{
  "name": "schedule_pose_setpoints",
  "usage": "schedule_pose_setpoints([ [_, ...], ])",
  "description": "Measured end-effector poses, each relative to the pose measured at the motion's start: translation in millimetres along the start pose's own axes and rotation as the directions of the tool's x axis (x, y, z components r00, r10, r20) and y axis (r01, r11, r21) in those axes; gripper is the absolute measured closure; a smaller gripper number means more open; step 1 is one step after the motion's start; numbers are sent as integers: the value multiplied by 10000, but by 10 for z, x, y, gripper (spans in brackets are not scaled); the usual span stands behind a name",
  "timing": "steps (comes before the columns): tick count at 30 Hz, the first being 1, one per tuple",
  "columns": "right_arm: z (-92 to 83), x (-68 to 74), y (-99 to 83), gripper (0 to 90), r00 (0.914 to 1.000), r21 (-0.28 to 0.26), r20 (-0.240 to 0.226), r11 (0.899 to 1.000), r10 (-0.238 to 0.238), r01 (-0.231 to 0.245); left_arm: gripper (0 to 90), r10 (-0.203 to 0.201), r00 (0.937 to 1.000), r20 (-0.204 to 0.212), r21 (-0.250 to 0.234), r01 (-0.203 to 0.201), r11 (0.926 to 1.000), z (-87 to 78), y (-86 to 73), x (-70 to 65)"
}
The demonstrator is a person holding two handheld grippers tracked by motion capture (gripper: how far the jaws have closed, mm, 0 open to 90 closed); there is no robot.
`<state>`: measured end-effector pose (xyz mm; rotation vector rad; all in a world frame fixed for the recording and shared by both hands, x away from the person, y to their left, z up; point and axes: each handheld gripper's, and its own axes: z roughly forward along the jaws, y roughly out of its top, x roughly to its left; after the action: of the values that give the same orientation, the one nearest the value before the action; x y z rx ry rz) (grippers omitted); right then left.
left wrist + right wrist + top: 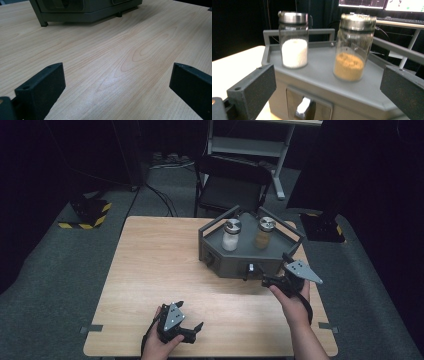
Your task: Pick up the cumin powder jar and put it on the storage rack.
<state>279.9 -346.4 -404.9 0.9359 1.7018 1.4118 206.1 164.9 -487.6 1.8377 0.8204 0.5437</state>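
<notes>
We hold the right claw (280,270) with jaws spread wide and empty, just in front of the grey rack (352,95). On the rack's top stand two glass jars with metal lids: the jar of brown grains (354,47) nearest our jaws, the jar of white grains (294,40) beside it. We judge the glass stiff, smooth, slippery and breakable, so we would grip the brown one mid-body, below the lid. The left claw (187,322) rests open on the tabletop (120,55), well short of the rack.

You see a pale wood-grain table (150,270) with a soft sheen, a matt grey plastic rack (352,95), and clear glass jars (294,40) with brushed-metal lids.
</notes>
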Motion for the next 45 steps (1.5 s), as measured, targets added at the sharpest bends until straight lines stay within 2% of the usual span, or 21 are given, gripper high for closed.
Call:
schedule_pose_setpoints([
  [11,-217,58,-308,3,9999,428,-114,9991,-64,69,6,118,9999,-44,49,-118,9999,3,9,-19],
  [15,-276,74,-431,4,9998,690,-183,9976,42,-30,6,155,9999,-50,50,-155,9999,5,9,-24],
  [25,-353,75,-701,5,9995,1525,-282,9883,128,-83,6,277,9996,-25,82,-277,9996,9,16,-33],
  [35,-391,90,-819,7,9993,2165,-359,9762,-65,142,7,315,9995,-44,192,-314,9993,18,35,-46],
  [42,-417,95,-779,6,9995,2507,-281,9679,-133,199,6,335,9994,-88,292,-333,9990,36,58,-58],
  [43,-424,106,-755,6,9990,2686,-345,9625,-284,366,7,403,9992,-88,302,-400,9987,43,61,-68],
  [45,-433,122,-738,6,9985,2815,-369,9583,-413,501,6,522,9986,-112,359,-518,9980,51,71,-83],
])
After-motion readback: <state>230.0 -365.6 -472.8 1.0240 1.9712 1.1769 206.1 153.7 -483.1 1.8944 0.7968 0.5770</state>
